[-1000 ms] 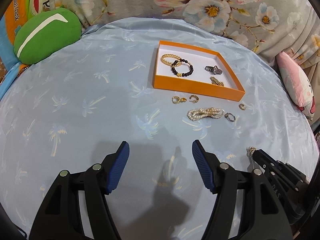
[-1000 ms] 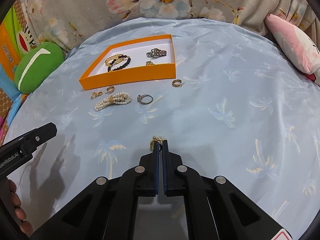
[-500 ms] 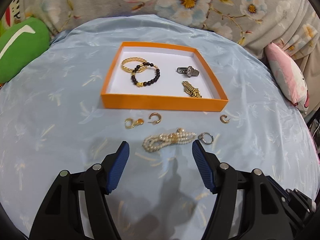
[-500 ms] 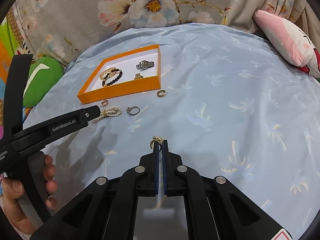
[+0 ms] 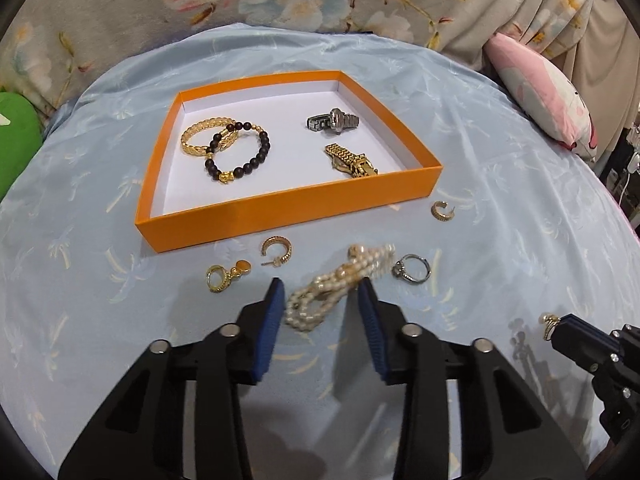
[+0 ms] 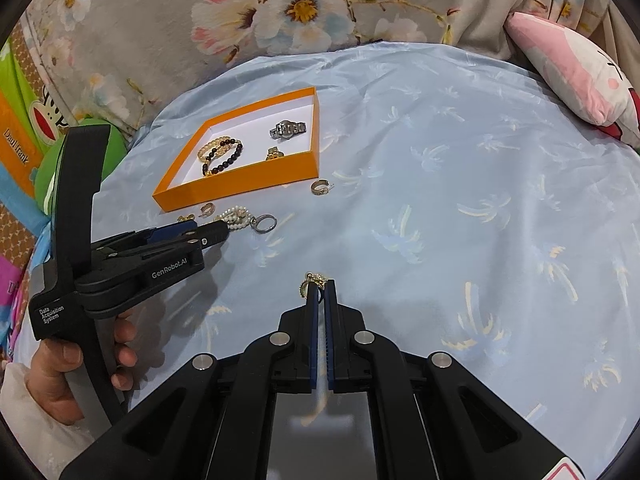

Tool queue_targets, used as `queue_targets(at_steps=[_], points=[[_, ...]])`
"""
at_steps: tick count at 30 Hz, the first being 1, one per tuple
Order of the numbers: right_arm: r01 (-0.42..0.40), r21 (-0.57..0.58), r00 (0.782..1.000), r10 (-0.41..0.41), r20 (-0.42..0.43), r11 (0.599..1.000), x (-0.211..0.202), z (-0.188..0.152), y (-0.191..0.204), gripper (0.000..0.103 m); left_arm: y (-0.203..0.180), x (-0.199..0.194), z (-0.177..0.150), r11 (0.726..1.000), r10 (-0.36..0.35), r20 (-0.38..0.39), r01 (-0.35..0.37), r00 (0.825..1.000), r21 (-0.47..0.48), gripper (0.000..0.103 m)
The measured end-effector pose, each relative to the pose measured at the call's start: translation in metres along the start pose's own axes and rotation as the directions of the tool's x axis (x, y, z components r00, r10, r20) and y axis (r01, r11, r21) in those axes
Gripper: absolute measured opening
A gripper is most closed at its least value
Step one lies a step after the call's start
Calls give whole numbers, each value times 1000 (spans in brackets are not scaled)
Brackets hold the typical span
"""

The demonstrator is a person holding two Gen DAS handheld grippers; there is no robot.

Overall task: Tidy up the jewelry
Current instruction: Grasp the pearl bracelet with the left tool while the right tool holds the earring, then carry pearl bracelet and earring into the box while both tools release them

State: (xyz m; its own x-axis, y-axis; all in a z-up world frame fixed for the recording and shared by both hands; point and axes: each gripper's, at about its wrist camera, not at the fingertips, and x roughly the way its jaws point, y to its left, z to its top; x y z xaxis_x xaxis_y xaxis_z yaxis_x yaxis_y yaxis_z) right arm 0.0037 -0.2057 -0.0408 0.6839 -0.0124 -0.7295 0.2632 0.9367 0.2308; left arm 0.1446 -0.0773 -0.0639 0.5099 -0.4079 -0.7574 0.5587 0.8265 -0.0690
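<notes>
An orange tray (image 5: 288,204) (image 6: 240,184) on the blue cloth holds a gold bangle (image 5: 200,140), a dark bead bracelet (image 5: 240,156), a silver watch (image 5: 333,122) and a gold watch (image 5: 352,162). In front of it lie a pearl bracelet (image 5: 340,280) (image 6: 236,216), gold earrings (image 5: 278,250) (image 5: 224,276) (image 5: 440,210) and a silver ring (image 5: 412,270) (image 6: 266,223). My left gripper (image 5: 320,296) is open, its fingers on either side of the pearl bracelet's near end. My right gripper (image 6: 320,286) is shut on a small gold earring (image 6: 312,282), also seen in the left wrist view (image 5: 550,324).
A flowered cloth backs the bed. A pink plush pillow (image 6: 580,76) lies at the right, a green cushion (image 5: 16,136) at the left. The person's hand (image 6: 72,364) holds the left gripper's handle.
My left gripper moved forward to the pearl bracelet and its fingers have narrowed around it. My right gripper stays shut on the gold earring.
</notes>
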Motion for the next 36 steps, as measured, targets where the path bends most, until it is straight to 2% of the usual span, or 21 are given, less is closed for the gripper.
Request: queue_targets(at_steps=[1, 2, 10, 12, 22, 31, 36], points=[[0, 0, 1000, 0, -1, 1000, 0, 0, 0, 3, 1, -1, 0, 1000, -10, 1, 10, 1000, -4, 26], [-1, -1, 1000, 1, -3, 1000, 1, 0, 1, 3, 1, -1, -1, 1000, -21, 1, 21, 1000, -9, 20], [-3, -3, 1000, 3, -3, 1000, 1, 0, 1, 3, -8, -14, -12, 998, -52, 22, 53, 998, -20, 17], [-6, -5, 1000, 6, -1, 1000, 1, 1, 2, 3, -9, -21, -16, 998, -58, 30, 59, 998, -35, 7], [-29, -32, 999, 29, 13, 999, -10, 3, 13, 3, 0, -55, -37, 991, -27, 34, 31, 999, -131, 7], [-52, -80, 997, 56, 60, 995, -20, 26, 35, 3, 19, -97, -18, 985, 53, 78, -39, 996, -169, 7], [-62, -101, 993, 71, 89, 993, -23, 46, 47, 3, 27, -115, -1, 977, 136, 108, -115, 985, -179, 7]])
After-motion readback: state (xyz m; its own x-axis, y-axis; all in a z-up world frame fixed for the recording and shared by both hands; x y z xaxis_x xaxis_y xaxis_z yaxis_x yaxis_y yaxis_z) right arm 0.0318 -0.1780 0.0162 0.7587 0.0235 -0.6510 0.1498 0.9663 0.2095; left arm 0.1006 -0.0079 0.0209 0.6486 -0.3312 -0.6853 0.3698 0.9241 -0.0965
